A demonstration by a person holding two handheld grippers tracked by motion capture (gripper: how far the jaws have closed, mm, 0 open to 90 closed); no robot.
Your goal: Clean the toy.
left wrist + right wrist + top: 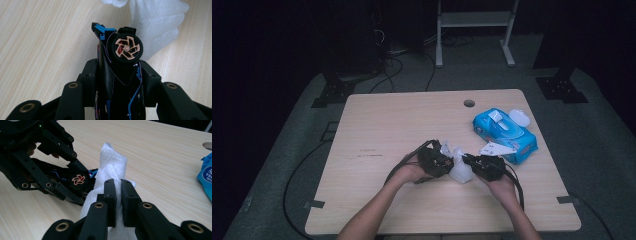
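Toy car (120, 65), black with blue trim and a copper-spoked wheel (126, 48), sits clamped between the jaws of the left gripper (443, 161), held above the front middle of the table (387, 120). Just beside it, touching its nose in the right gripper view, is a white wet wipe (111, 170), pinched in the right gripper (118, 187), whose jaws stand nearly together on the folded sheet. The work in hand looks like wiping the car clean.

To do it well, the left gripper's hold should stay firm on the car's body while the right drags the wipe along the body and around the wheel in short strokes; a loose fold of wipe ahead of the jaws should do the rubbing, so the hard jaw tips do not scrape the car. Turning the car a little between strokes would bring hidden faces round.

Farther right lies the blue pack of wet wipes (504, 131), its white flap lid (519, 117) open, near the right hand (502, 186) but apart from it. A cable hole (469, 103) sits toward the table's far edge. Nothing lies between the grippers; only their trailing cables could snag.
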